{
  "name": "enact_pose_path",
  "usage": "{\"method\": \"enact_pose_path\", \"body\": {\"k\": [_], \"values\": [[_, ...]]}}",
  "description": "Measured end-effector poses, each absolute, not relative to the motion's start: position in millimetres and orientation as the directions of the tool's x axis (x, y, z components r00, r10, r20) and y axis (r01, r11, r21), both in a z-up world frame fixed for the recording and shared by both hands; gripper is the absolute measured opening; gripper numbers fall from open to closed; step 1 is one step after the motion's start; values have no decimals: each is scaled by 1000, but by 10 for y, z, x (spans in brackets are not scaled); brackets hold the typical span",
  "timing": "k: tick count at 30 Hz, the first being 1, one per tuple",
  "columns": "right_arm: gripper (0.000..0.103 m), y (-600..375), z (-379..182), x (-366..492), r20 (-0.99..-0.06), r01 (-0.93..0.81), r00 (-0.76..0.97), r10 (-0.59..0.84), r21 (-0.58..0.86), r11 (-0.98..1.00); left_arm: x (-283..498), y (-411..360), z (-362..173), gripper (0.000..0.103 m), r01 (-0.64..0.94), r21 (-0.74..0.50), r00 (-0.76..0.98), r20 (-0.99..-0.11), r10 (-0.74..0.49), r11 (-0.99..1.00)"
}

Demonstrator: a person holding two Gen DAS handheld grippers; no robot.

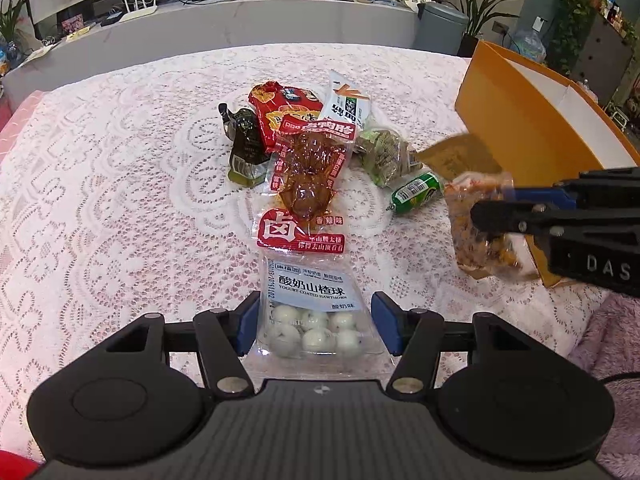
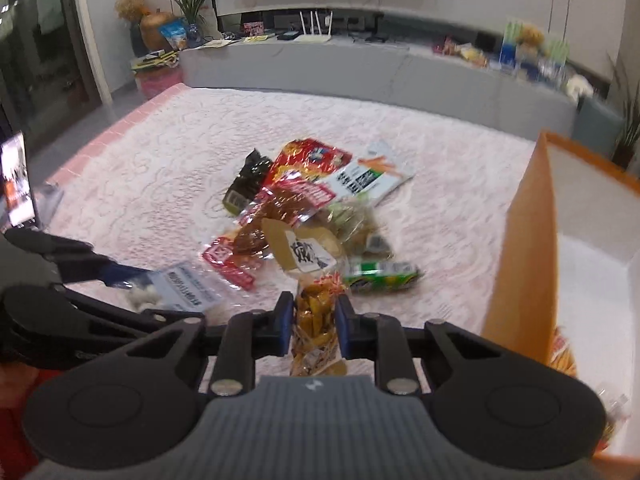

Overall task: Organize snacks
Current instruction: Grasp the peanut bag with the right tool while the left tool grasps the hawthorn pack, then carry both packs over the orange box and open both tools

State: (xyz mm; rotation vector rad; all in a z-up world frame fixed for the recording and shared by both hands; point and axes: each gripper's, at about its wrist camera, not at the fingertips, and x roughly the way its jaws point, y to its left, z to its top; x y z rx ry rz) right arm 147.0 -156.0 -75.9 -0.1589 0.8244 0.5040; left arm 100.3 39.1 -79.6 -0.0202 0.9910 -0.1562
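My left gripper (image 1: 316, 326) is open, its blue pads either side of a clear packet of yogurt hawthorn balls (image 1: 314, 312) lying on the lace cloth. My right gripper (image 2: 313, 326) is shut on a clear packet of yellow-brown snacks (image 2: 316, 320) and holds it above the table next to the orange box (image 2: 524, 248). It also shows in the left wrist view (image 1: 492, 210), with the packet (image 1: 476, 224). A pile of snacks lies mid-table: a red braised-meat packet (image 1: 308, 168), a red bag (image 1: 280, 108), a white packet (image 1: 344, 104), a dark packet (image 1: 246, 144), a green sausage (image 1: 416, 192).
The orange box (image 1: 516, 120) with a white inside stands open at the table's right edge, with some packets in it (image 2: 562, 354). A grey counter (image 1: 240, 20) with clutter runs behind the table. A phone screen (image 2: 16, 184) stands at the far left.
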Motion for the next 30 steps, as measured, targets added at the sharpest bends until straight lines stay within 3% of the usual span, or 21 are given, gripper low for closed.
{"method": "enact_pose_path", "body": {"k": [5,12,21,30], "values": [[20,-1611,-766,1601,-742,-462,555,376,101,881,1024,411,-797,67,121,-93,534,-833,-143,988],[25,-1522,-907,1652,-767,-472,561,311,13,881,1088,390,-878,67,120,-86,512,-848,-136,989],[24,-1514,-1034,1759,-783,-456,537,314,44,889,1146,410,-1033,69,107,-86,485,-865,-127,991],[24,-1554,-995,1674,-776,-464,536,332,58,884,1144,314,-1071,68,133,-10,501,-862,-76,991]]}}
